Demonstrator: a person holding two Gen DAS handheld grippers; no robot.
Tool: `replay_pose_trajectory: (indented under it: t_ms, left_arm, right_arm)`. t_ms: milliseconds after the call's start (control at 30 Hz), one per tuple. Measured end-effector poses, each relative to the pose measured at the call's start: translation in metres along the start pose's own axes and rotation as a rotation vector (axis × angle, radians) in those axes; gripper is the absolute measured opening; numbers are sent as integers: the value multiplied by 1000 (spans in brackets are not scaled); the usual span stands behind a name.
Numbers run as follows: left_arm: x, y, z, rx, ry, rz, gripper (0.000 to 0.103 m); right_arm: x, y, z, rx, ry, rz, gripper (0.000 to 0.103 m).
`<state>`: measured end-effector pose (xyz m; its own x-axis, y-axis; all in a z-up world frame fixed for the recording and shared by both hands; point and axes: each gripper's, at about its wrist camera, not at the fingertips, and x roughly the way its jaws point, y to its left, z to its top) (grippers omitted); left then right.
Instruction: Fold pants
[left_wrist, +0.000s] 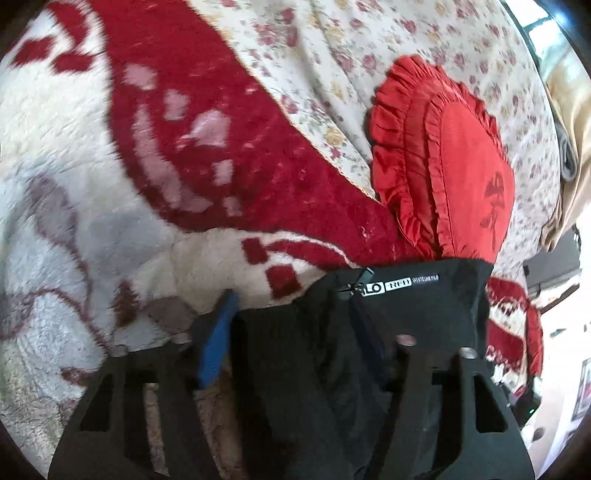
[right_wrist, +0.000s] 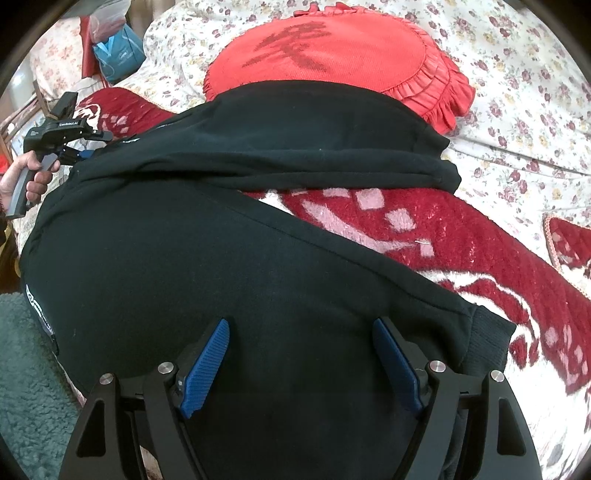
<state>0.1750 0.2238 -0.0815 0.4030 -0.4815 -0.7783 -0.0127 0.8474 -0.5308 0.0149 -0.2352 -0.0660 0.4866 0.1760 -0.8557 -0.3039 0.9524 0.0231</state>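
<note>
The right gripper (right_wrist: 301, 363) stands wide open, its blue ribbed pads (right_wrist: 205, 367) spread over the black pants (right_wrist: 221, 266), which fill the space between and ahead of them; whether the pads touch the cloth cannot be told. Beyond the pants lies a red ruffled cushion (right_wrist: 343, 48), and to the gripper's right a red-and-white fleece blanket (right_wrist: 480, 251).

The left gripper (left_wrist: 295, 339) has black pants fabric (left_wrist: 388, 314) bunched between its fingers, covering the right one; whether it is clamped cannot be told. A white-lettered label (left_wrist: 400, 286) sits just ahead.
</note>
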Motion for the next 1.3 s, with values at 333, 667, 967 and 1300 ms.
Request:
replay_pose_trajectory:
  t_ms: [333, 667, 967, 1300]
  left_arm:
    - [-14, 2, -15, 20, -15, -10, 9]
    - [-70, -53, -44, -63, -232, 119, 6]
    - [-87, -111, -99, -75, -483, 153, 6]
    - [-73, -99, -93, -165, -451, 89, 6]
  right_arm:
    - [1, 2, 0, 2, -1, -10, 79]
    - [-28, -45, 7, 285, -131, 89, 56]
    - [-45, -132, 52, 601, -305, 138, 56]
    - [51, -220, 106, 888, -191, 535, 56]
